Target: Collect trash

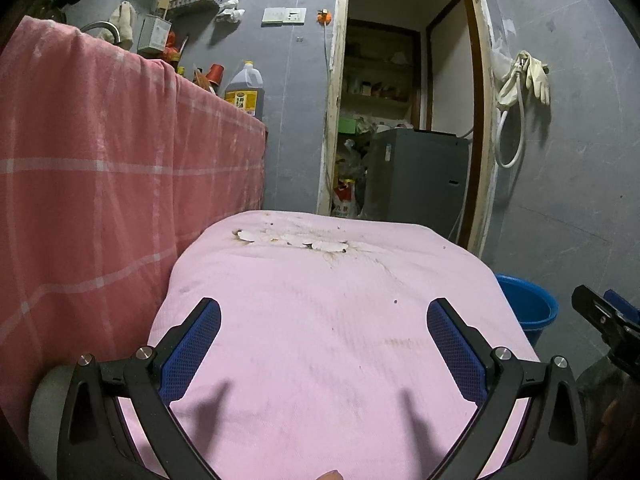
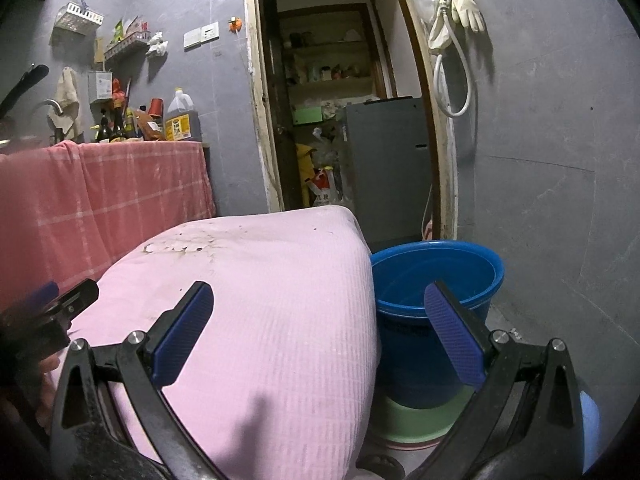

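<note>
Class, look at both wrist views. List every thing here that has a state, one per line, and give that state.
Left tool: open, holding nothing, above the cloth.
Right tool: open, holding nothing.
Pale flat scraps: lying on the cloth's far end, not yet collected.
Pink cloth-covered table: stained around the scraps.
Blue plastic bucket: upright, beside the table; no contents visible.
Cream rubber gloves: hanging on the wall.

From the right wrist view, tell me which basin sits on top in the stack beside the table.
The blue basin. It sits open on top, nested in the green basin, whose rim alone shows beneath it, right of the pink-covered table.
</note>
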### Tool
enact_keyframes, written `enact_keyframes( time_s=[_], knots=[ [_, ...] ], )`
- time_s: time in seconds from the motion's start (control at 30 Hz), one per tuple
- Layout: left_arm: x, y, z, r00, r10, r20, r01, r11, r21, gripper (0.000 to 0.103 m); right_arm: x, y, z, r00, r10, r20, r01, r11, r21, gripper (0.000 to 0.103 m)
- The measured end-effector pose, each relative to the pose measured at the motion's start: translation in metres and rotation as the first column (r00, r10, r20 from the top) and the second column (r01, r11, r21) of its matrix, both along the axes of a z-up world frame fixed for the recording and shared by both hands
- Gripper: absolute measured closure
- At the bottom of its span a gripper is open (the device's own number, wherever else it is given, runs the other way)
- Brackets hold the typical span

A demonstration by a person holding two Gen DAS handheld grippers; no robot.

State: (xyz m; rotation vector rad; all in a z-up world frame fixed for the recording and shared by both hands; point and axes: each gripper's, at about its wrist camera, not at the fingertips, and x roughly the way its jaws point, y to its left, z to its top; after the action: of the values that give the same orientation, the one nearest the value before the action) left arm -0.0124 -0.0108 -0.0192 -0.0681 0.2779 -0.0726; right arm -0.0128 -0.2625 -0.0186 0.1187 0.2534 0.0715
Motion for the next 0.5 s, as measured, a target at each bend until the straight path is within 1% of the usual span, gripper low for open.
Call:
enact_keyframes(
  time_s=[0.17, 0.5],
  knots=[
    [0.0023, 0.0048, -0.0016, 1.0, 0.002, -0.007, -0.003, 1.0, -0.017, 0.002, 0.0003, 0.0009, 0.0, 1.0, -0.002, 0.0, 0.002, 1.0, -0.001, 0.0],
    [0.0, 0.0071, -0.0011, 1.0, 0.008, 0.006, -0.008, 1.0, -0.016, 0.002, 0.0, 0.0003, -0.0008, 1.0, 0.0, 0.009, 0.0, 1.0, 0.001, 0.0]
  ],
)
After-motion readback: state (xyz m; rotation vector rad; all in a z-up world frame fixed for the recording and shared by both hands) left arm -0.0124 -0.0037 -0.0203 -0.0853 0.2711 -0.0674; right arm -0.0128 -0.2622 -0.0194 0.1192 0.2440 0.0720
